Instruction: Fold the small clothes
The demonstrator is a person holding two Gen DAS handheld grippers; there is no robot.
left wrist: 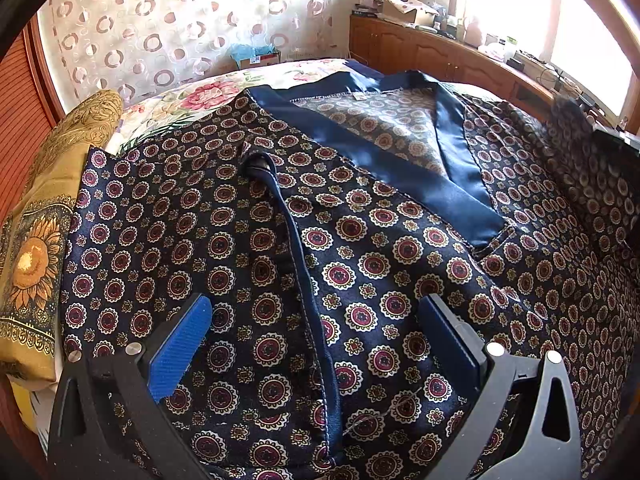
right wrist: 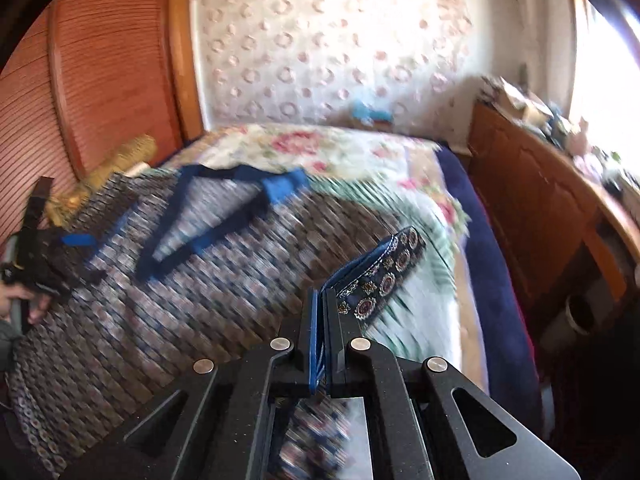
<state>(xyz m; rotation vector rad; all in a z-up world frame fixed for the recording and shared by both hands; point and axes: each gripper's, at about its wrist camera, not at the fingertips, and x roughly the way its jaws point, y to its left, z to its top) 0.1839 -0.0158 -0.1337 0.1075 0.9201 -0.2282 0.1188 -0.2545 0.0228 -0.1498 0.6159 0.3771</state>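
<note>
Right gripper has its jaws clamped shut on the robe's sleeve cuff, angled down over the bed's right edge. Left gripper sits wide open, tilted down over the patterned robe spread across the bed.

Sunlit window, circle-patterned curtain, wooden cabinet, floral bedspread

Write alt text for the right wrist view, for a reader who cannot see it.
The right gripper, jaws shut, pinches a sleeve edge of a dark patterned robe spread on a bed with a floral cover. At the far left, a hand holds the left gripper on the robe. The picture is blurred.
</note>
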